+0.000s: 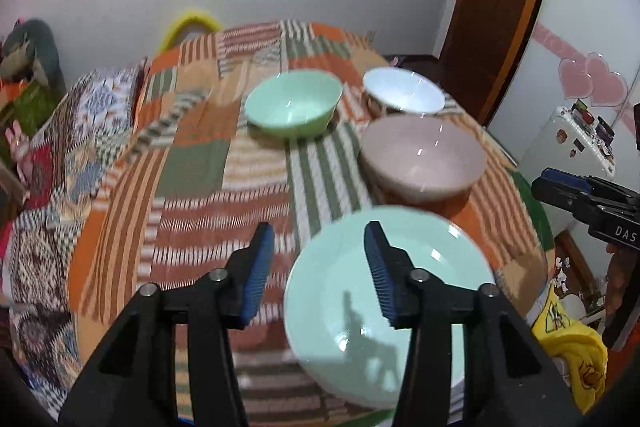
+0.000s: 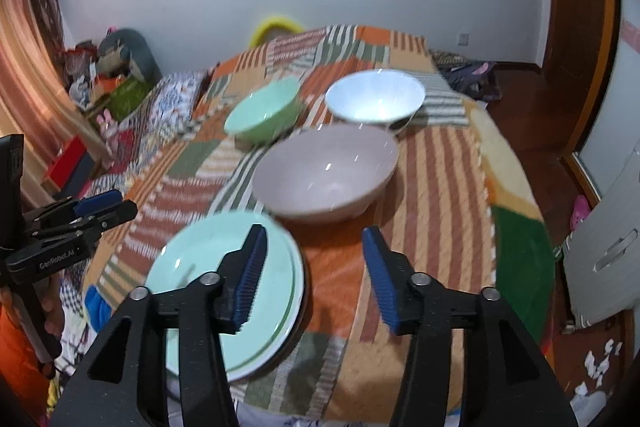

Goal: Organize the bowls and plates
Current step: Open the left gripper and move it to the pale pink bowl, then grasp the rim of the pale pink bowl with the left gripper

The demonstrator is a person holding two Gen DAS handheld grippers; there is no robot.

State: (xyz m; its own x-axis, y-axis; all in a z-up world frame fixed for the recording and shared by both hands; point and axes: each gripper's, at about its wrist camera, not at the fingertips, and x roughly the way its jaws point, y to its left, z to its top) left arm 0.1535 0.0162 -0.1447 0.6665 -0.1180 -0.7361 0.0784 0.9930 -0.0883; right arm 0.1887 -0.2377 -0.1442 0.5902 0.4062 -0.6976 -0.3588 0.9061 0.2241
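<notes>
Claws both spread, nothing pinched: left claw (image 1: pixel 318 267), right claw (image 2: pixel 314 273). Glossy mint-green round plate (image 2: pixel 200 259) tops a plate stack on patchwork-cloth worktop (image 2: pixel 432 163). Pink (image 2: pixel 326 173), white (image 2: pixel 374 97), mint (image 2: pixel 262 111) bowls sit behind, apart.

Both grippers: black plastic frames w/ silver pivot screws, ribbed blue pads (image 1: pixel 256 275); white "GenRobot.AI" lettering; orange sleeve (image 2: pixel 16 359).
</notes>
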